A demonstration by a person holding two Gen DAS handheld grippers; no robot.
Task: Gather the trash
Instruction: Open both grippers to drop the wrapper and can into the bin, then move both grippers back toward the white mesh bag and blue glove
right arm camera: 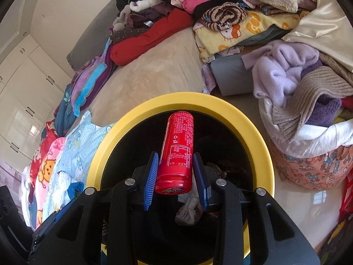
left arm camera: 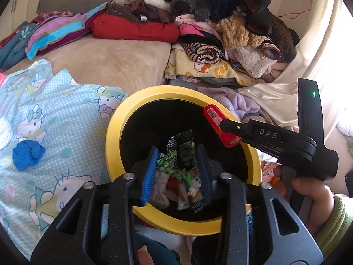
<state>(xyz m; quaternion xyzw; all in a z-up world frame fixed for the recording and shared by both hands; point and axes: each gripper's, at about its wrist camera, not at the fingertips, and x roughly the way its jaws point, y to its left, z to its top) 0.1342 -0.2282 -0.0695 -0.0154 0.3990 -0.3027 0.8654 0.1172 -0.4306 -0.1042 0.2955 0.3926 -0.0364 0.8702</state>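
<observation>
While the right gripper clamps a red can over the yellow-rimmed bin, the left gripper's fingers stand released around falling wrappers.

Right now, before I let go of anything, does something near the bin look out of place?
One thing: a crumpled blue glove lies on the cartoon-print bedsheet, outside the yellow-rimmed bin. The red can in the right tool is over the bin opening, and nothing looks spilled.
</observation>
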